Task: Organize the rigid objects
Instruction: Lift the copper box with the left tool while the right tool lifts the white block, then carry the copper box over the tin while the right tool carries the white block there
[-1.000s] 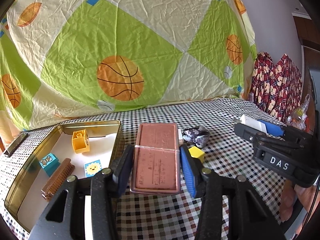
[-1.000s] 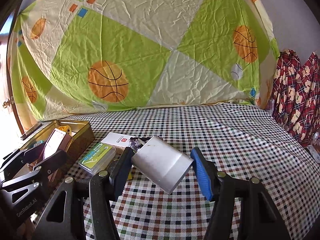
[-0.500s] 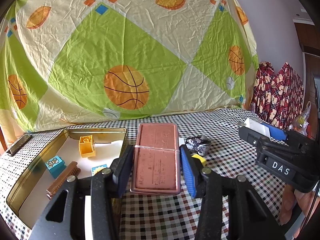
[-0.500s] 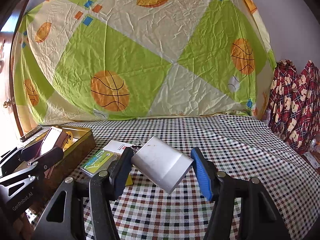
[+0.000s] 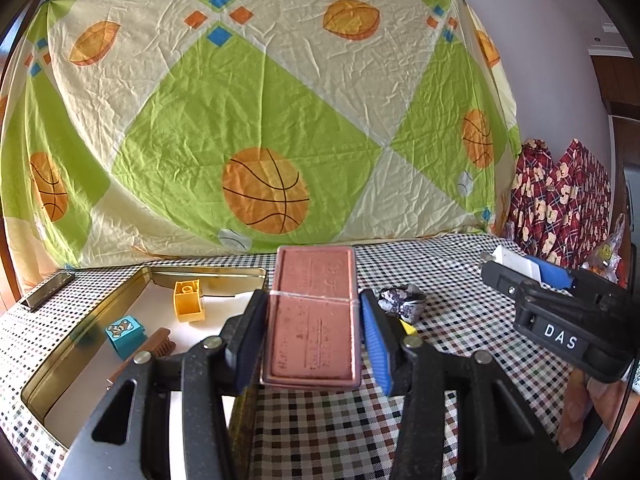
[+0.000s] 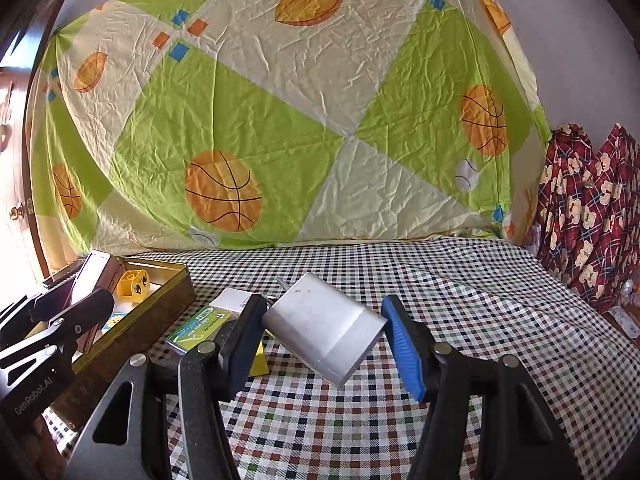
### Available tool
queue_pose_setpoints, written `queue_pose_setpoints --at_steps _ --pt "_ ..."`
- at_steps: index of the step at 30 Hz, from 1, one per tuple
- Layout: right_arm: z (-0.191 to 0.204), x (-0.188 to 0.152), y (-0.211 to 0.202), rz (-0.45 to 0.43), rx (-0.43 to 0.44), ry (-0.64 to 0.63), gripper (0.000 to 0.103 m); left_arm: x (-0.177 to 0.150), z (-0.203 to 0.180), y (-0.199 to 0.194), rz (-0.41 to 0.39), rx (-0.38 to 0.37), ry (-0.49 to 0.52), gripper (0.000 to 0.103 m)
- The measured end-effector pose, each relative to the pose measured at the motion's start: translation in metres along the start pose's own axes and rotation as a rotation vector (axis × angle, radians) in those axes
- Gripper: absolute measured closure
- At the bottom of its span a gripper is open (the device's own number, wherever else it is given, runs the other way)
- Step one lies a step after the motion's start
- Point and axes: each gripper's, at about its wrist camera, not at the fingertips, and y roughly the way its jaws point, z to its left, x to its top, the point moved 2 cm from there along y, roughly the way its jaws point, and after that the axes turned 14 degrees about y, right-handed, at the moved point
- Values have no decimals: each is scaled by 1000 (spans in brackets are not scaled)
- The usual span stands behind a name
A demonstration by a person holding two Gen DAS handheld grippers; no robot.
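My left gripper (image 5: pixel 312 320) is shut on a flat pinkish-brown tin (image 5: pixel 312 292) with a rubber band round it, held above the checked tablecloth beside an open gold tin box (image 5: pixel 200 274). That box holds a yellow block (image 5: pixel 187 300), a teal block (image 5: pixel 122 334) and a brown brush (image 5: pixel 158 348). My right gripper (image 6: pixel 324 332) is shut on a silver metal box (image 6: pixel 324 328), gripped cornerwise and tilted. In the left wrist view the right gripper (image 5: pixel 520 266) shows at the right. The right wrist view has the left gripper (image 6: pixel 76 292) at the left over the gold tin box (image 6: pixel 172 292).
On the cloth lie a green card packet (image 6: pixel 200 326), a white box (image 6: pixel 234 300), a yellow piece (image 6: pixel 259 362) and a crumpled dark-and-white wrapper (image 5: pixel 402 300). A dark bar (image 5: pixel 48 290) lies left of the gold box. A basketball-print sheet hangs behind; red plaid fabric (image 6: pixel 592 208) stands at the right.
Both views have tipped upward a little, so more of the hanging sheet shows and the table sits lower. Both grips are unchanged.
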Motion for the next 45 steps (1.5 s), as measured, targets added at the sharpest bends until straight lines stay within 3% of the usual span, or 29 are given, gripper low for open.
queue_pose_setpoints --at_steps 11,45 --pt "19 -4 -25 -92 52 -34 41 -2 6 -7 -17 27 -14 58" --pt "58 -16 -38 -117 146 -48 41 -14 40 -33 -49 69 -66 58"
